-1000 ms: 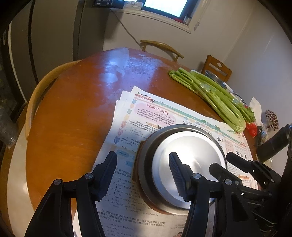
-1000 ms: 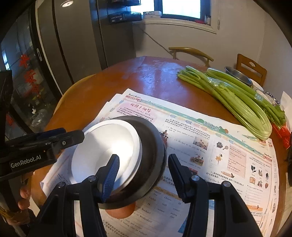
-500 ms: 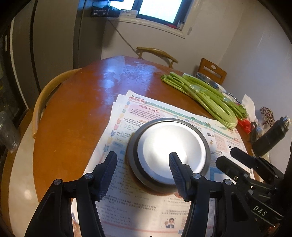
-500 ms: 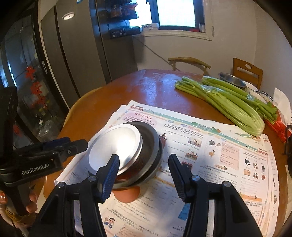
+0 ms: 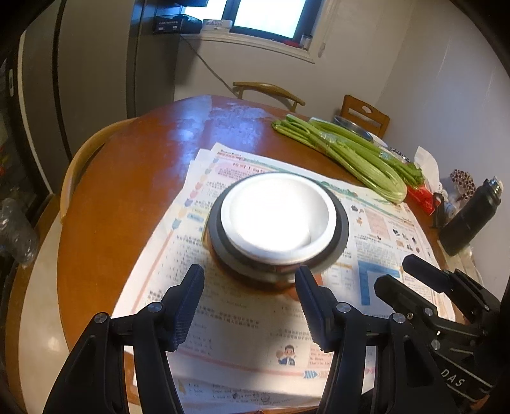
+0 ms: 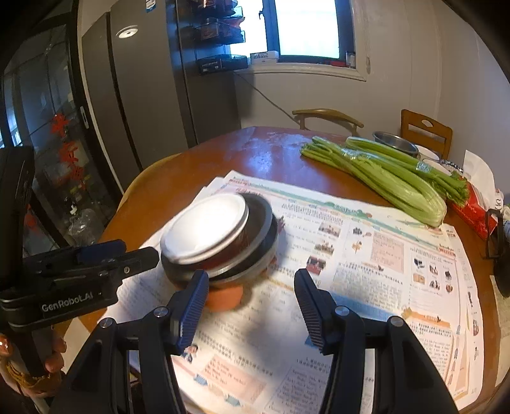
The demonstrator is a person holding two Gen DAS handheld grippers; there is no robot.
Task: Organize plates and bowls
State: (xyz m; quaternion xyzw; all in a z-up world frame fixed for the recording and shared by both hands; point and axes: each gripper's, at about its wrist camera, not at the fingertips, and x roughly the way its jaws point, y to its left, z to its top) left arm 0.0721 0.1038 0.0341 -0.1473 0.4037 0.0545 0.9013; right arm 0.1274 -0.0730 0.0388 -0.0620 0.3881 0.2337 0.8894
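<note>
Round wooden table (image 5: 127,191), newspaper (image 5: 242,318) spread; window (image 6: 302,28) behind.

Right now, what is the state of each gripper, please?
Left gripper: open, holding nothing.
Right gripper: open, holding nothing.

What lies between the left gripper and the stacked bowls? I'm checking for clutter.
Only newspaper: the left wrist view shows printed pages between the left gripper and the stacked bowls.

Both wrist views near, angled down, sharing stacked bowls (image 5: 277,219).
</note>
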